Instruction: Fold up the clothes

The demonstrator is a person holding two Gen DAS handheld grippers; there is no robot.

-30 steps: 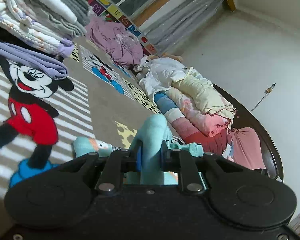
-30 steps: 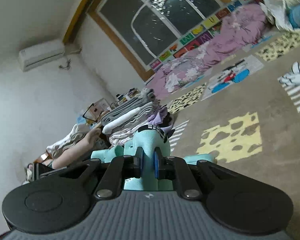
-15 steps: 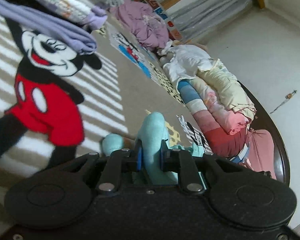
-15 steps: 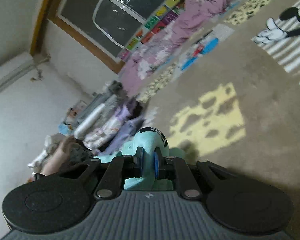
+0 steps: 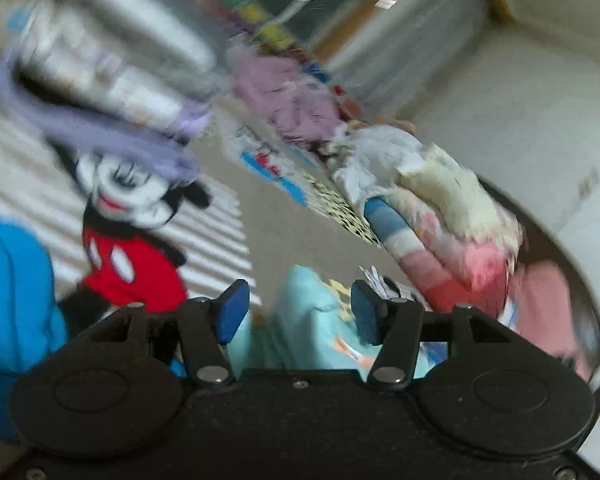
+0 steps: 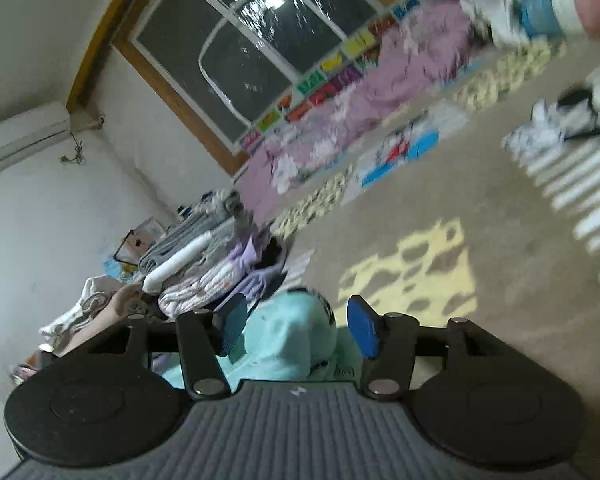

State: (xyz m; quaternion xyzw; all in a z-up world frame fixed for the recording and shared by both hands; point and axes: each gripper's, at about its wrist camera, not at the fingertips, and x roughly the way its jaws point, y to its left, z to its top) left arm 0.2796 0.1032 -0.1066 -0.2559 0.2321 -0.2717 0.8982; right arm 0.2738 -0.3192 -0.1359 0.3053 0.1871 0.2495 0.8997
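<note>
A mint-green garment (image 5: pixel 312 320) lies bunched on the patterned blanket. In the left wrist view a fold of it stands between the blue pads of my left gripper (image 5: pixel 296 312), whose jaws are opening and no longer press on it. In the right wrist view the same mint-green garment (image 6: pixel 288 336), with a dark-striped cuff, sits between the blue pads of my right gripper (image 6: pixel 296 328). Those jaws are opening too, with gaps on both sides of the cloth.
A stack of folded clothes (image 5: pixel 112 64), also the stack of folded clothes (image 6: pixel 204 264), stands at the far left. A blue garment (image 5: pixel 12 312) lies at the left edge. Rolled quilts (image 5: pixel 440 232) line the right. A pink bedding heap (image 6: pixel 380 120) lies below the window (image 6: pixel 252 48). A person's hand (image 6: pixel 100 316) rests at left.
Both grippers were shut on the mint-green garment; now both sets of jaws stand apart and the cloth is let go. The left wrist view is blurred by motion.
</note>
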